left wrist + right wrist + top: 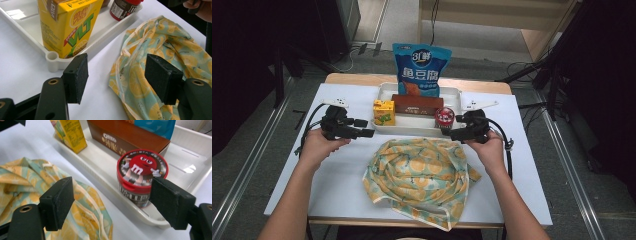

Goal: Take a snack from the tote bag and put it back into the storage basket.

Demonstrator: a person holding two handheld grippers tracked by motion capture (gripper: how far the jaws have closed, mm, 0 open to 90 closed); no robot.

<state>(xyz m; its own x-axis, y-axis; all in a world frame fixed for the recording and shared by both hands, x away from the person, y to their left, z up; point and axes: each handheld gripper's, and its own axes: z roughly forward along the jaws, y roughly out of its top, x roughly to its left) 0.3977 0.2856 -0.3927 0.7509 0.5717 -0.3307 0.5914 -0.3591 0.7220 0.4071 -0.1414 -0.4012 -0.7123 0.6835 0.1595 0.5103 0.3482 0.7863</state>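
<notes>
Bare table (347, 165) lies open at your left. The crumpled cloth (419, 172) covers the middle. Your tray (384, 90) is crowded, its right end open behind the candy jar (444, 117).

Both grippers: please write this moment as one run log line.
left gripper: open, empty | right gripper: open, empty | cloth bag: on table, untouched | tray: four items inside

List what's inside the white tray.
The white tray holds a yellow juice carton, a brown Oreo box, a red-lidded M&M's jar and an upright blue snack bag. The tray floor behind the bag and box is hidden.
</notes>
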